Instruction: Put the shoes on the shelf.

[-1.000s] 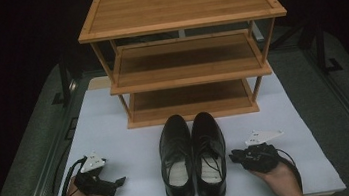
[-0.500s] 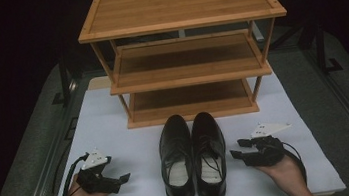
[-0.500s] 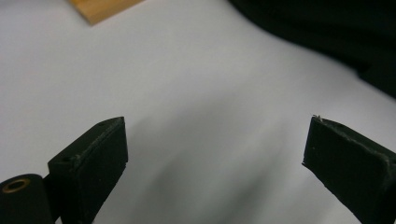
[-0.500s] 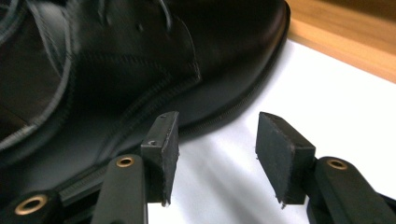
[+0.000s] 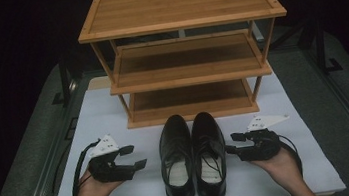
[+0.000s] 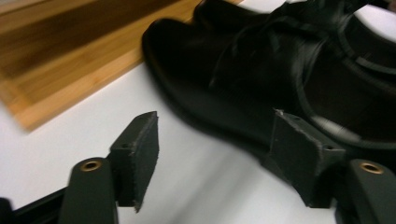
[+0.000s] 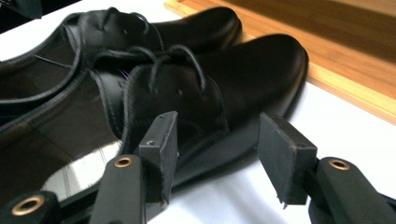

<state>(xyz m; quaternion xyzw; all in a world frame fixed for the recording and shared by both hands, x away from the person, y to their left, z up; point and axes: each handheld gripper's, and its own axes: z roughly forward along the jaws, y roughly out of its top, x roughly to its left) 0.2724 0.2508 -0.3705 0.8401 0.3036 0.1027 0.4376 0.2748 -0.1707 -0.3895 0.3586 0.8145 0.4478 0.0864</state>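
A pair of black lace-up dress shoes stands side by side on the white mat (image 5: 105,121), toes toward the rack: the left shoe (image 5: 176,153) and the right shoe (image 5: 209,149). My left gripper (image 5: 134,156) rests in an upturned hand to the left of the shoes and points at them. Its jaws have just been closing, and it is open with nothing between them. The left gripper view has the gripper (image 6: 217,158) aimed at the left shoe (image 6: 243,70). My right gripper (image 5: 232,144) points at the right shoe (image 7: 252,70). Its jaws have just opened wider around nothing (image 7: 219,154).
A three-tier bamboo shoe rack (image 5: 187,71) stands at the back of the mat, its bottom shelf (image 5: 190,98) just beyond the shoe toes. Dark grey table edges with metal rails (image 5: 54,158) run along both sides. A cable (image 5: 75,170) loops from each gripper.
Both hands have lifted a little. The left gripper has moved up and toward the shoes with its jaws narrowing. The right gripper's jaws have spread apart.
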